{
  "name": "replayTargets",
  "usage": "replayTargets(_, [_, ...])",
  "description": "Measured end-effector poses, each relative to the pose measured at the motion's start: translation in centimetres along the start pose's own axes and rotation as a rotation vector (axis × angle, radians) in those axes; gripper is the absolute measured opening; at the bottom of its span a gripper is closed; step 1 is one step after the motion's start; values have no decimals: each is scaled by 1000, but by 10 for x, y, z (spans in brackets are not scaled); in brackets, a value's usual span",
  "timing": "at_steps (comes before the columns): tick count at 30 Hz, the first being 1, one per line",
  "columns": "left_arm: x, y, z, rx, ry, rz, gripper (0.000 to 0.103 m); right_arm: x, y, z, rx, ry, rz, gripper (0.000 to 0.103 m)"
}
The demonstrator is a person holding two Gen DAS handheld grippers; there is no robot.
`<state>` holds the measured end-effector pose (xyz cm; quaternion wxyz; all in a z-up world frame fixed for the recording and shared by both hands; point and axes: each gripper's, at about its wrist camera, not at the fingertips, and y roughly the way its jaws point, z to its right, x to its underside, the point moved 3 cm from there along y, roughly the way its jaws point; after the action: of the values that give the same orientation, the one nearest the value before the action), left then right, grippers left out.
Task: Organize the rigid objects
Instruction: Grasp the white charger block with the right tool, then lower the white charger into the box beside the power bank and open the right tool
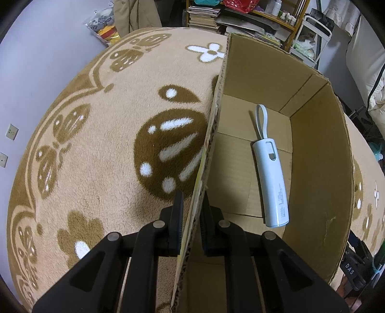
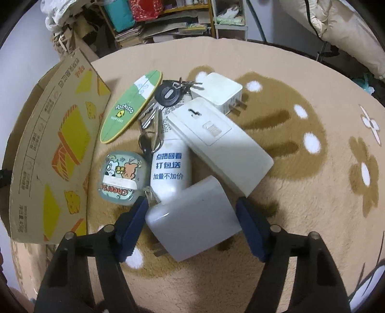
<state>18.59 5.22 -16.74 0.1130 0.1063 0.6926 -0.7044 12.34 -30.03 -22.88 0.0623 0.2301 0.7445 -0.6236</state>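
Note:
My left gripper (image 1: 191, 199) is shut on the near wall of an open cardboard box (image 1: 211, 134), one finger outside and one inside. A white cylindrical power bank (image 1: 270, 183) with a strap lies on the box floor. In the right wrist view my right gripper (image 2: 191, 208) is open, its fingers either side of a grey-white charger plug (image 2: 192, 218) on the carpet. Beyond it lies a pile: a white tube with blue print (image 2: 169, 168), a white flat power bank (image 2: 221, 142), a second white plug (image 2: 220, 92), keys with a black fob (image 2: 168, 95), a green oval tag (image 2: 131, 106) and a cartoon earbud case (image 2: 120, 179).
The box's printed outer side (image 2: 55, 149) stands left of the pile. A beige and brown patterned carpet (image 1: 101, 149) covers the surface. Shelves with books and clutter (image 1: 240, 16) are behind; a white wall with sockets (image 1: 12, 131) is at the left.

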Motion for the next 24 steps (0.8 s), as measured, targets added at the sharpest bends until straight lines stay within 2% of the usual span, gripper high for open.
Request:
replayTargets(6, [0,-1,1,-3,10,-1,10,0,-10,-4,21,-11,34,72])
replayTargets(15, [-2,0,-1,8,5,-8,10,-7,-20,-9,11,-16,69,70])
replayTargets(24, [-3,-4,-1,23,6,9,8,-22,-42,-29,-32,-38,133,70])
